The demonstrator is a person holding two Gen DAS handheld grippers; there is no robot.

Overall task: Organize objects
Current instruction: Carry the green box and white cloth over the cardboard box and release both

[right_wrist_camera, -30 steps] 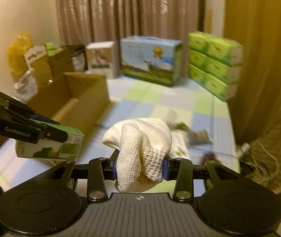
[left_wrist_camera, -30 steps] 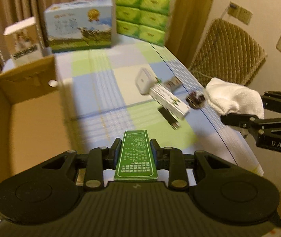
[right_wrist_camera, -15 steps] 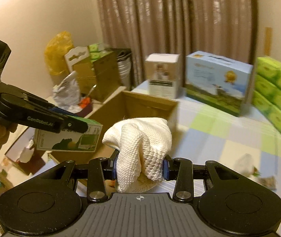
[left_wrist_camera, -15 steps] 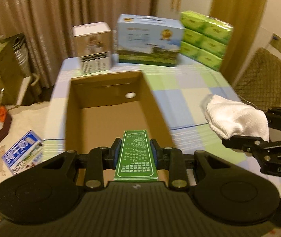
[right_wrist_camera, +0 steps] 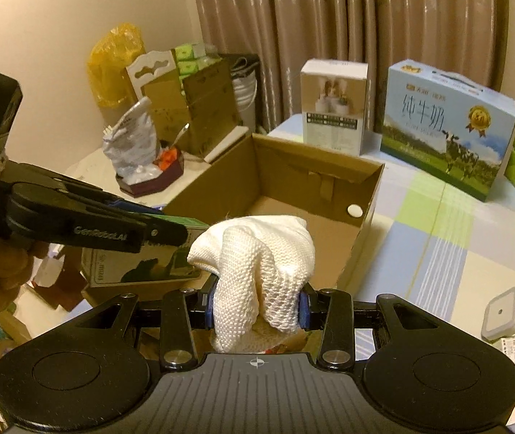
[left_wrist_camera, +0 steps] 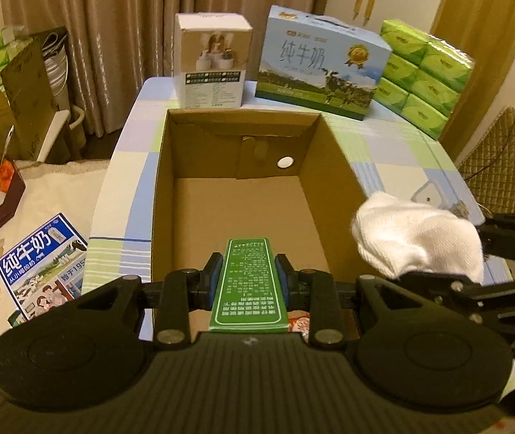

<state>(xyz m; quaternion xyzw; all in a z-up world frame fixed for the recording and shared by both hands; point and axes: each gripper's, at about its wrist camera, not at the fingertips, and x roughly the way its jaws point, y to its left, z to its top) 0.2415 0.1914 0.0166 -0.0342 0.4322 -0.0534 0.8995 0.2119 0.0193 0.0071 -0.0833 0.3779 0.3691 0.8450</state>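
Observation:
My left gripper (left_wrist_camera: 248, 278) is shut on a small green box (left_wrist_camera: 249, 285) and holds it over the near end of an open cardboard box (left_wrist_camera: 237, 202). The green box also shows in the right wrist view (right_wrist_camera: 138, 264), with the left gripper (right_wrist_camera: 170, 233) around it. My right gripper (right_wrist_camera: 256, 305) is shut on a white knitted cloth (right_wrist_camera: 257, 264) at the cardboard box's near right corner (right_wrist_camera: 365, 217). In the left wrist view the cloth (left_wrist_camera: 416, 238) hangs just right of the box wall.
On the checked tablecloth (left_wrist_camera: 394, 144) behind the cardboard box stand a white carton (left_wrist_camera: 212, 61), a blue milk carton (left_wrist_camera: 322, 65) and green tissue packs (left_wrist_camera: 423, 68). A white square device (right_wrist_camera: 503, 313) lies at the right. Clutter and boxes sit on the floor at the left (left_wrist_camera: 11, 101).
Both grippers have swung left from the table's right side to the cardboard box. The green box now hangs over the box's inside, and the cloth is at its right wall.

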